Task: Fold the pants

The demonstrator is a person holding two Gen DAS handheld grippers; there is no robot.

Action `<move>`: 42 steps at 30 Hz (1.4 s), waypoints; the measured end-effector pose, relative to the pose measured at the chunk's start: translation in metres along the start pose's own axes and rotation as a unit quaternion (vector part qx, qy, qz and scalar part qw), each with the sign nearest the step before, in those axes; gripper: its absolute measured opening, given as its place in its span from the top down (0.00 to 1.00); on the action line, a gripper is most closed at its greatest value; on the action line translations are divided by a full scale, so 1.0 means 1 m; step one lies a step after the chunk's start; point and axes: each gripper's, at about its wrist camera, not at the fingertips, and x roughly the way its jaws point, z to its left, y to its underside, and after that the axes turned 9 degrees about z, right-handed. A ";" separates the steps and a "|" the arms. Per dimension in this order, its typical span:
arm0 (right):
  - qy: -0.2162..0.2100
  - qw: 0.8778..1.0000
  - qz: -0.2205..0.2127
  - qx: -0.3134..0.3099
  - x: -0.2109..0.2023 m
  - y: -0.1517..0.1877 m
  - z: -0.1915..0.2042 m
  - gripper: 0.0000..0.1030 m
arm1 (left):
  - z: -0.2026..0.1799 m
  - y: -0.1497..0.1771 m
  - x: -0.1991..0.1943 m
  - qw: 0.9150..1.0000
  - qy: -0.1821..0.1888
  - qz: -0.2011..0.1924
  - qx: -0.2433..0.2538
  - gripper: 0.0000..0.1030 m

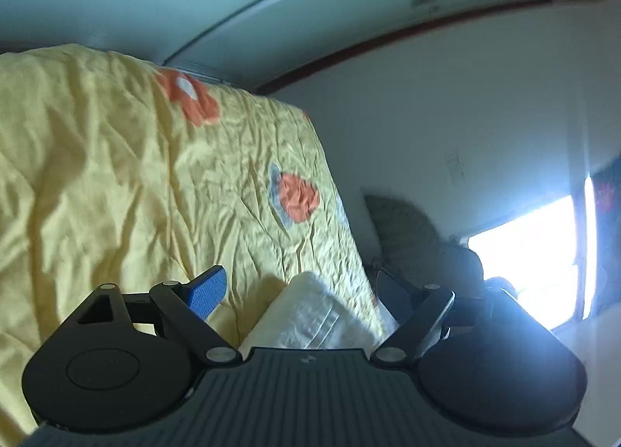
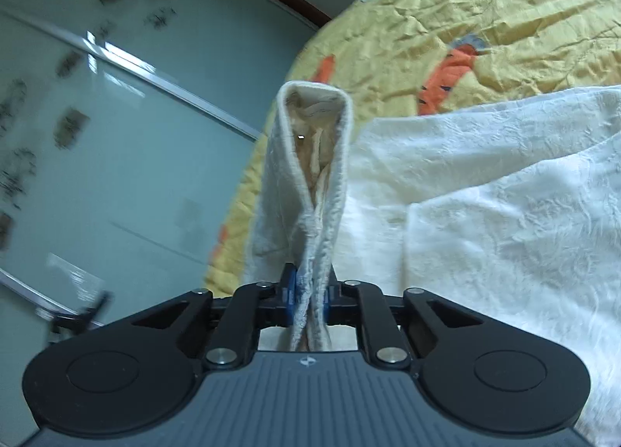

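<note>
The pants [image 2: 485,194] are cream-white, textured cloth lying on a yellow bedspread [image 2: 504,20] with orange and blue prints. My right gripper [image 2: 308,291] is shut on the pants' thick waistband edge [image 2: 310,144], which stands up in a folded loop in front of it. In the left wrist view a corner of the pants [image 1: 306,311] lies between the fingers of my left gripper [image 1: 299,291]. That gripper is open, with its blue pad [image 1: 207,291] on the left, apart from the cloth.
The yellow bedspread [image 1: 136,175] fills the left of the left wrist view. A glass sliding door [image 2: 97,117] stands beyond the bed edge. A bright window [image 1: 543,253] and dark items [image 1: 419,229] sit by the white wall.
</note>
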 end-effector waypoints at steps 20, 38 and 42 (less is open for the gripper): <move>0.138 0.988 -0.014 0.065 -0.141 -0.009 -0.107 0.90 | -0.042 0.073 0.100 0.971 0.003 0.175 0.161 0.14; 0.114 0.989 -0.039 0.090 -0.175 0.011 -0.121 0.79 | -0.068 0.132 0.127 0.922 -0.041 0.216 0.319 0.13; 0.088 0.990 -0.039 0.100 -0.185 0.032 -0.119 0.72 | -0.053 0.112 0.130 0.933 -0.064 0.225 0.274 0.13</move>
